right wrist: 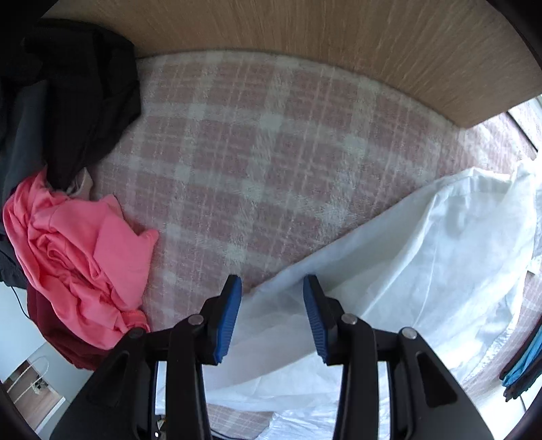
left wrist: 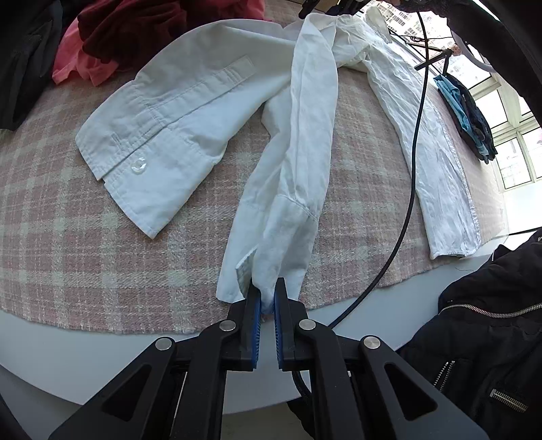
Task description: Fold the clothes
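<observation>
White button-up shirt (left wrist: 210,101) lies crumpled on pink plaid blanket (left wrist: 84,237) over the desk, sleeves splayed, one cuff w/ clear button. Left hand-held gripper (left wrist: 267,298) pinches the other sleeve's cuff at blanket's near edge. Right hand-held gripper (right wrist: 272,287) spread over shirt fabric, gripping nothing. Pink garment (right wrist: 78,250) bunched nearby.

A pale grey worktop (left wrist: 101,345) is carrying a pink-and-cream plaid blanket (left wrist: 101,243), which is covering most of it. A white shirt (left wrist: 189,111) is lying spread on the blanket. A pink garment (right wrist: 78,250), a dark red one (left wrist: 135,27) and black clothing (right wrist: 78,88) are heaping at its far side, and folded blue clothes (left wrist: 467,111) are sitting by the window edge.
</observation>
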Demonstrator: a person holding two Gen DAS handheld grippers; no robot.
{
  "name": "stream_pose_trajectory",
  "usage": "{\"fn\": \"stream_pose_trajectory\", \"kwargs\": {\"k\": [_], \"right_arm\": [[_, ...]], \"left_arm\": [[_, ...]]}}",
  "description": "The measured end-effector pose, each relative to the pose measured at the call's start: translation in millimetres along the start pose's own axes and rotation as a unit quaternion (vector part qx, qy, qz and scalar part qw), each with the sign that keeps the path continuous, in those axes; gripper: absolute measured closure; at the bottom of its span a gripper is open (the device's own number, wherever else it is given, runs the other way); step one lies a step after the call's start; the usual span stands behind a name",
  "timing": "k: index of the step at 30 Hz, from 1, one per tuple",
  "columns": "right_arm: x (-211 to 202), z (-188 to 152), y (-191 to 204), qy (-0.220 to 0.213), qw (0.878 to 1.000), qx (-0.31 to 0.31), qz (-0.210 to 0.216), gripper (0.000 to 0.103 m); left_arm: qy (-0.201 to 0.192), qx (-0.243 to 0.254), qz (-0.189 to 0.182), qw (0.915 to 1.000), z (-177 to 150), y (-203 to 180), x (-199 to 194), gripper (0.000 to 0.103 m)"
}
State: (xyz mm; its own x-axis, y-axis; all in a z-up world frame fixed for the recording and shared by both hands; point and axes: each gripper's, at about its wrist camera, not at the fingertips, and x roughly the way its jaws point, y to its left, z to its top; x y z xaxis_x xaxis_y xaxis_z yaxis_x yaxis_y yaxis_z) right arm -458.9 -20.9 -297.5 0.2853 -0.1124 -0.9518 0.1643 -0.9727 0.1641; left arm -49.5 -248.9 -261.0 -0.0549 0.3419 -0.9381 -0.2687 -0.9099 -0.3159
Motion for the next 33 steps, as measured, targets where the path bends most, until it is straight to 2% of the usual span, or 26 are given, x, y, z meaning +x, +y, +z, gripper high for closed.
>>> {"fn": "stream_pose_trajectory", "kwargs": {"k": [2, 4, 5, 6, 8, 11, 14, 15, 18, 21, 23, 25, 28, 29, 30, 31, 32, 33], "right_arm": [[-0.2, -5.8, 4.0, -0.006, 1.0, -0.005, -0.02, 0.065], [-0.5, -14.0, 8.5, -0.018, 0.998, -0.018, -0.053, 0.075], [-0.8, -18.2, 10.7, -0.025, 0.997, -0.027, -0.073, 0.088], [-0.6, -21.2, 11.7, -0.03, 0.996, -0.034, -0.077, 0.096], [-1.1, -27.7, 5.3, -0.031, 0.997, -0.037, -0.058, 0.1], [-2.6, -36.0, -8.2, -0.038, 0.999, -0.024, -0.027, 0.101], [-7.1, -39.6, -24.3, -0.048, 0.999, -0.012, 0.001, 0.101], [-9.2, -40.8, -31.3, -0.051, 0.999, -0.007, 0.011, 0.101], [-13.4, -49.9, -45.8, -0.055, 0.998, -0.005, 0.024, 0.101], [-14.3, -54.9, -48.6, -0.057, 0.998, -0.007, 0.025, 0.101], [-14.3, -57.3, -48.1, -0.058, 0.998, -0.009, 0.026, 0.101], [-2.1, -38.6, -10.2, -0.059, 0.998, -0.007, 0.032, 0.101], [-6.2, -43.5, -14.7, -0.059, 0.997, -0.001, 0.047, 0.101], [-6.7, -44.9, -22.0, -0.061, 0.997, 0.0, 0.052, 0.101], [-7.0, -46.5, -29.3, -0.062, 0.996, 0.002, 0.057, 0.101], [-6.1, -51.3, -36.7, -0.065, 0.996, 0.003, 0.062, 0.101], [-5.2, -56.0, -43.8, -0.067, 0.995, 0.005, 0.067, 0.101], [-5.8, -57.2, -45.7, -0.072, 0.995, 0.008, 0.075, 0.101]], "left_arm": [[-0.002, 0.001, -0.003, 1.0, -1.4, 4.7, -2.2, 0.097], [-0.004, 0.001, -0.006, 1.0, -3.1, 12.0, -5.6, 0.096], [-0.006, 0.002, -0.004, 1.0, -3.8, 15.8, -8.4, 0.095], [-0.008, 0.003, -0.003, 1.0, -4.4, 19.6, -11.2, 0.093], [-0.013, 0.004, 0.006, 0.9999, -3.0, 25.2, -16.4, 0.091], [-0.024, -0.006, 0.051, 0.9984, -4.7, 45.4, -33.3, 0.079], [-0.053, -0.026, 0.072, 0.9957, -4.5, 75.4, -61.8, 0.076], [-0.062, -0.032, 0.081, 0.9942, -2.6, 85.6, -71.1, 0.071], [-0.088, -0.032, 0.113, 0.9892, 19.9, 110.5, -84.0, 0.063], [-0.09, 0.003, 0.116, 0.9891, 54.0, 129.0, -74.4, 0.06], [-0.073, 0.017, 0.116, 0.9905, 72.8, 136.9, -59.3, 0.059], [-0.059, 0.031, 0.103, 0.9925, 85.7, 139.8, -47.0, 0.059], [-0.04, 0.062, 0.09, 0.9933, 94.1, 133.6, -33.6, 0.056], [-0.039, 0.072, 0.088, 0.9927, 94.4, 129.6, -32.4, 0.056], [-0.038, 0.082, 0.086, 0.9922, 94.6, 125.8, -31.2, 0.062], [-0.037, 0.083, 0.082, 0.9925, 94.2, 123.4, -31.0, 0.074], [-0.035, 0.083, 0.077, 0.9929, 93.7, 121.3, -30.9, 0.1], [-0.033, 0.075, 0.077, 0.9936, 92.6, 121.0, -31.9, 0.101]]}}
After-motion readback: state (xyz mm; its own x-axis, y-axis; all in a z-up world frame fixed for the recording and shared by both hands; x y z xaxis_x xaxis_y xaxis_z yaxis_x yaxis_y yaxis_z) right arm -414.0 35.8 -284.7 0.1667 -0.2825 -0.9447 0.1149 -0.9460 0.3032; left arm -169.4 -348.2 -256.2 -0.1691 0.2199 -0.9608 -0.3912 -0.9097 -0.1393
